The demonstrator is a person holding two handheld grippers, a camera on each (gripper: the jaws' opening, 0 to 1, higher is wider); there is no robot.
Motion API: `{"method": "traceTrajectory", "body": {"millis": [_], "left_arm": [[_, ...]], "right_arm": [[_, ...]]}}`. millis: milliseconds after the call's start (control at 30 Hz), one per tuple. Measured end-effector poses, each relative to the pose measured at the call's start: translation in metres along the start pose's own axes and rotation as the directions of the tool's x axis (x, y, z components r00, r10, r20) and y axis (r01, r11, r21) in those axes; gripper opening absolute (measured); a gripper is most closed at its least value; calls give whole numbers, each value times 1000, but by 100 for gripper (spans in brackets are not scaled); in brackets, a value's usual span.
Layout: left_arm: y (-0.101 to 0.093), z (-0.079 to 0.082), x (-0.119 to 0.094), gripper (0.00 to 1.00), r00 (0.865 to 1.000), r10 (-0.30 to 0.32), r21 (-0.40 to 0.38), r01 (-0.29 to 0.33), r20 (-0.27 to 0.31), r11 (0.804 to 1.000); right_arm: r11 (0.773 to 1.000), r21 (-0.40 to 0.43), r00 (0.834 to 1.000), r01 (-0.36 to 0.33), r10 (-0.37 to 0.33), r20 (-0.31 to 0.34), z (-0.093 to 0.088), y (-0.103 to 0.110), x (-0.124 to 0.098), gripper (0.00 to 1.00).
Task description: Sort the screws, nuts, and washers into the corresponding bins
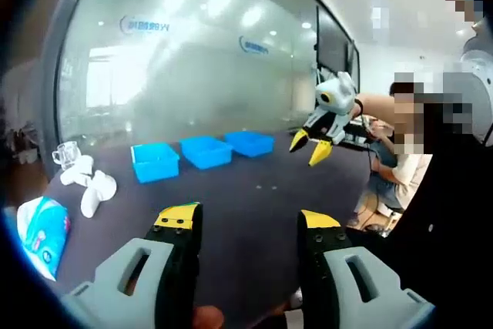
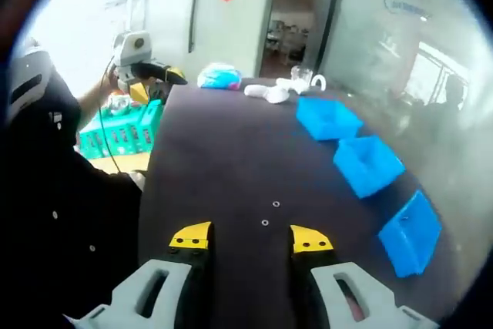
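Observation:
Three blue bins (image 1: pixel 206 152) stand in a row on the dark table (image 1: pixel 254 190); in the right gripper view the same bins (image 2: pixel 367 164) run along the right side. Two small metal parts (image 2: pixel 265 223) lie on the tabletop just ahead of my right gripper (image 2: pixel 250 238), which is open and holds nothing. My left gripper (image 1: pixel 248 221) is open too, low over the near table edge. In the left gripper view, the right gripper (image 1: pixel 310 147) hovers beside the rightmost bin, its yellow tips apart. In the right gripper view, the left gripper (image 2: pixel 158 82) is at the table's far left corner.
White objects (image 1: pixel 88 186), a glass cup (image 1: pixel 65 153) and a tissue pack (image 1: pixel 42 233) sit at one end of the table. A glass wall runs behind the bins. A person (image 1: pixel 400 159) sits beyond the table's right end. Teal crates (image 2: pixel 123 132) stand on the floor.

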State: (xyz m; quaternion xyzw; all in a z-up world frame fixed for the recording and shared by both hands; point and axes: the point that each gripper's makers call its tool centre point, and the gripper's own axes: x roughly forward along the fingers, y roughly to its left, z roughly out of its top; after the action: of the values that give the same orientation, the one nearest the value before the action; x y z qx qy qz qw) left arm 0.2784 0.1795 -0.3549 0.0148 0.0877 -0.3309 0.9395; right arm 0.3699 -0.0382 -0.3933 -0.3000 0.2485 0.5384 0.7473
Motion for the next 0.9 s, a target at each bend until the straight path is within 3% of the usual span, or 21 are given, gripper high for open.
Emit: {"method": "traceTrajectory", "body": {"millis": [333, 533, 900], "left_arm": [[-1, -1, 2, 48, 1000, -4, -1, 4, -6, 1000], [-3, -2, 4, 48, 1000, -8, -2, 8, -9, 1000], [-4, -5, 3, 48, 1000, 2, -13, -3, -17, 1000]], "right_arm": [[992, -80, 987, -103, 92, -130, -2, -1, 29, 32], [976, -129, 960, -178, 144, -239, -15, -3, 41, 30], [954, -162, 920, -253, 186, -345, -21, -2, 65, 26]]}}
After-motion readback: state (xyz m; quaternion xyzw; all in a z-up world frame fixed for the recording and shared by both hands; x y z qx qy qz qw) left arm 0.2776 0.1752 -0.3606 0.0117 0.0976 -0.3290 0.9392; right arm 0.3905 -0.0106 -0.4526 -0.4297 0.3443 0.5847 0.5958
